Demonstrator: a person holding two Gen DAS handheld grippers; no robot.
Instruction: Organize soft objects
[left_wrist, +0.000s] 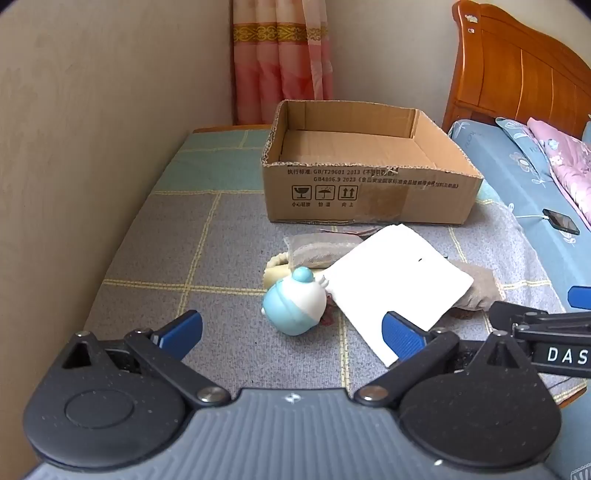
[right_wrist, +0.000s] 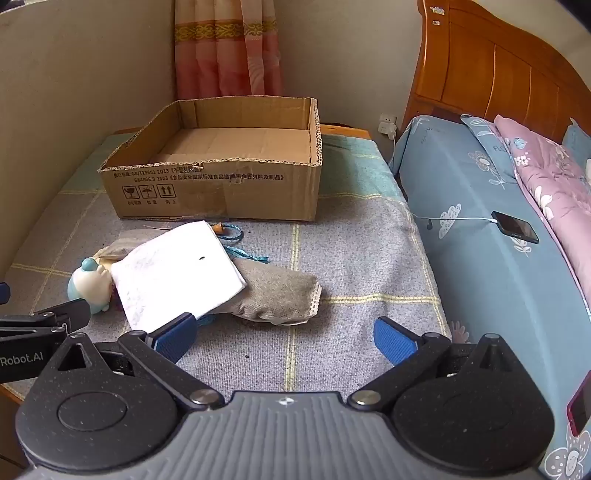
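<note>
A pile of soft things lies on the grey checked cloth (left_wrist: 177, 240) in front of an open cardboard box (left_wrist: 369, 184) (right_wrist: 221, 188). On top is a folded white cloth (left_wrist: 399, 273) (right_wrist: 177, 273). A grey pillow-like pouch (right_wrist: 273, 295) (left_wrist: 476, 288) sticks out under it, and a second grey pouch (left_wrist: 317, 249) lies behind. A blue and white plush toy (left_wrist: 295, 301) (right_wrist: 88, 282) rests at the pile's left. My left gripper (left_wrist: 291, 332) stands open just short of the toy. My right gripper (right_wrist: 284, 338) stands open near the pouch, holding nothing.
A wall runs along the left. A bed with a blue sheet (right_wrist: 480, 229), a pink quilt (right_wrist: 546, 177) and a charging phone (right_wrist: 515, 227) lies on the right under a wooden headboard (right_wrist: 498, 77). A pink curtain (left_wrist: 280, 62) hangs behind the box. Blue yarn (right_wrist: 236, 240) trails by the pile.
</note>
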